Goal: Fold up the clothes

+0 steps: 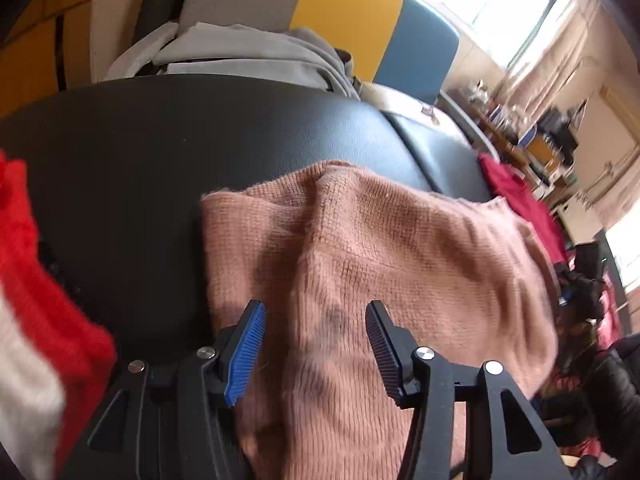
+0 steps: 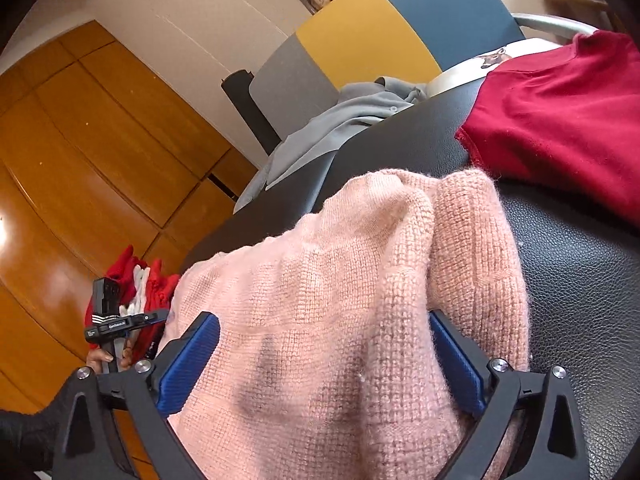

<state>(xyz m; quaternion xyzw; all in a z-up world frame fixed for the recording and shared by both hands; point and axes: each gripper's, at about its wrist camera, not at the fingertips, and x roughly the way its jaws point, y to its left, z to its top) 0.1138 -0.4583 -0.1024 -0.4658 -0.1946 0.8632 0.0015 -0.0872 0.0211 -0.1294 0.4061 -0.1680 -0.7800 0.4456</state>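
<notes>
A pink knit sweater [image 1: 384, 248] lies bunched on a black leather surface [image 1: 168, 152]; it also shows in the right wrist view [image 2: 360, 280]. My left gripper [image 1: 316, 312] is open, its blue-padded fingers [image 1: 248, 344] standing apart over the sweater's near part, with the knit running between and under them. My right gripper [image 2: 324, 320] is open wide, its fingers [image 2: 188, 360] apart on either side of a thick fold of the sweater. The left gripper [image 2: 112, 324] shows at the left of the right wrist view, held in a hand.
A red and white knit garment [image 1: 36, 304] lies at the left edge of the surface. A dark red garment [image 2: 560, 120] lies to the right. A grey garment [image 1: 248, 52] is heaped at the back before grey, yellow and blue panels [image 1: 348, 16]. Wooden doors [image 2: 80, 160] stand left.
</notes>
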